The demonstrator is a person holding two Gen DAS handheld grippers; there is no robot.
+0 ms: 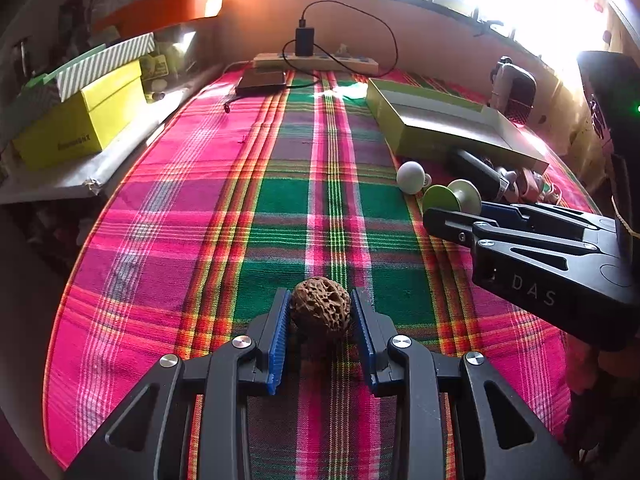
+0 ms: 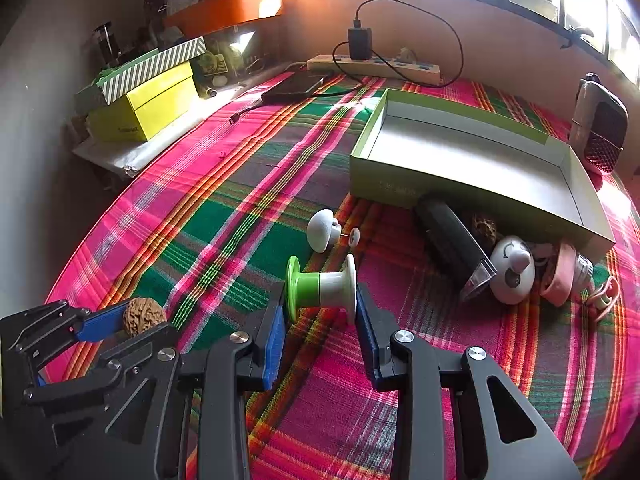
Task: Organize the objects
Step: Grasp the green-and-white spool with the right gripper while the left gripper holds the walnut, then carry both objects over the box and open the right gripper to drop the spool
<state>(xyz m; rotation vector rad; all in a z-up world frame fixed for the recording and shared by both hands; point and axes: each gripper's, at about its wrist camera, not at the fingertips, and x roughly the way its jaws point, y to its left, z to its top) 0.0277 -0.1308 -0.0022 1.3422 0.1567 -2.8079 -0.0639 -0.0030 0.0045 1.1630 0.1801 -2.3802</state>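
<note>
Grasp step, both hands. Left claw (image 1: 320, 312) has its blue pads against a wrinkled brown walnut-like nut (image 1: 320, 310), which sits on the plaid worktop (image 1: 240, 200), well short of the open green box (image 2: 472, 152). Right claw (image 2: 320, 312) is narrowed onto a green-and-white spool (image 2: 322, 288) lying on its side, pads touching both end flanges, nearer the box's front wall. Next move, likely: lift each and carry it over the box rim, then let go inside. Box interior looks bare. Clutter under the box's front edge is partly hidden: dark cylinder (image 2: 452, 240), white toy face (image 2: 512, 272), second nut barely readable.
</note>
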